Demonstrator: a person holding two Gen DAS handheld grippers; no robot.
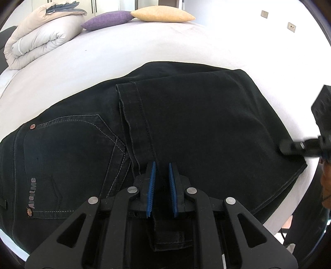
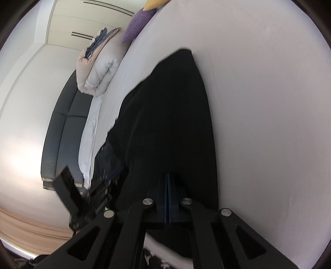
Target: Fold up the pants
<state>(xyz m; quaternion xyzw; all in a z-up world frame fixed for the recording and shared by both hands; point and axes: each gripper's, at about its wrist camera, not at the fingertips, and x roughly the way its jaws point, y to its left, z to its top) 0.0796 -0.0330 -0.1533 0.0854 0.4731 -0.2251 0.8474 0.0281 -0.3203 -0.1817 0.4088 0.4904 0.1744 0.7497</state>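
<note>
Black jeans (image 1: 186,113) lie flat on the white bed (image 1: 144,51), with the leg hems folded over the seat beside a back pocket (image 1: 68,157). My left gripper (image 1: 161,165) is shut on the hem strip, which runs between its blue pads and hangs below them. From the right, my right gripper (image 1: 284,148) rests on the jeans' right folded edge. In the right wrist view its pads (image 2: 167,175) are pressed together over the jeans (image 2: 165,113). That view is blurred, so I cannot tell whether cloth is pinched between them.
A rolled duvet (image 1: 41,37), a purple pillow (image 1: 107,19) and a yellow pillow (image 1: 163,13) sit at the far side of the bed. The bed's near right edge (image 1: 289,207) is close to the jeans. A dark padded bench (image 2: 62,128) stands beside the bed.
</note>
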